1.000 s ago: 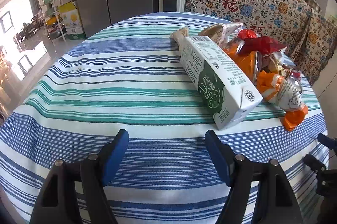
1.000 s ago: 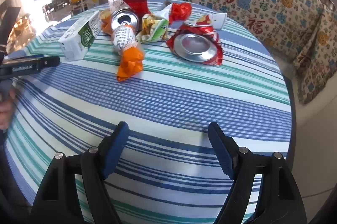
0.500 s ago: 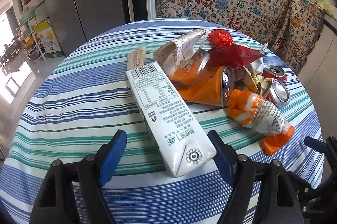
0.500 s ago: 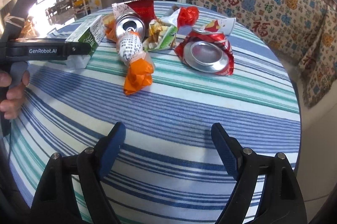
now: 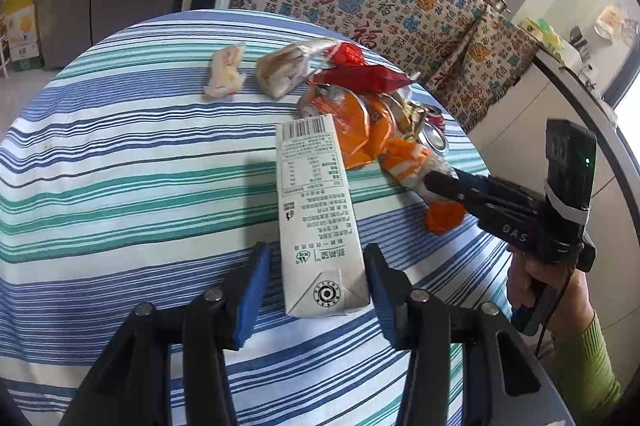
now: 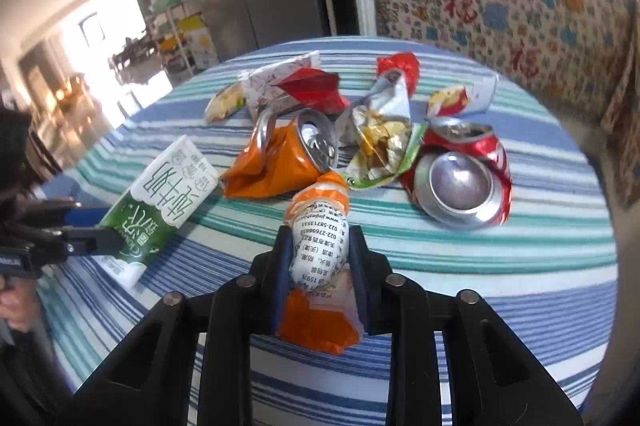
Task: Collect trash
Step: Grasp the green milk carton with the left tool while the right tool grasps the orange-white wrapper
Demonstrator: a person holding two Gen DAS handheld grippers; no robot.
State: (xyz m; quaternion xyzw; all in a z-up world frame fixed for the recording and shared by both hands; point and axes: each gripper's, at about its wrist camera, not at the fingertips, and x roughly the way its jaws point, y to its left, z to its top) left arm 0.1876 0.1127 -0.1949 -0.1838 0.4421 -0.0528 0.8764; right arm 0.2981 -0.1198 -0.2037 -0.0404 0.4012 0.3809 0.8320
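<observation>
Trash: a loose pile of crushed cans, wrappers and a carton on the round table (image 5: 120, 154), which wears a blue, green and white striped cloth.
Milk carton (image 5: 314, 210): long white box with a barcode and a folded, glued end; it lies flat with that near end between the left gripper's fingers.
Left gripper (image 5: 316, 284): blue pads spread wide to either side of the carton, small gaps visible, nothing clamped.
Orange-and-white wrapper (image 6: 320, 258): crinkled printed film, bunched into a roll.
Right gripper (image 6: 320, 266): pads pressed against both sides of the wrapper, gripping it.
Orange can (image 6: 280, 162): dented metal, top open.
Red can (image 6: 460, 182): flattened, shiny concave base facing up.
Hard to make out: the wrapper's lower end is hidden behind the fingers; the right wrist view is blurred towards its edges.
</observation>
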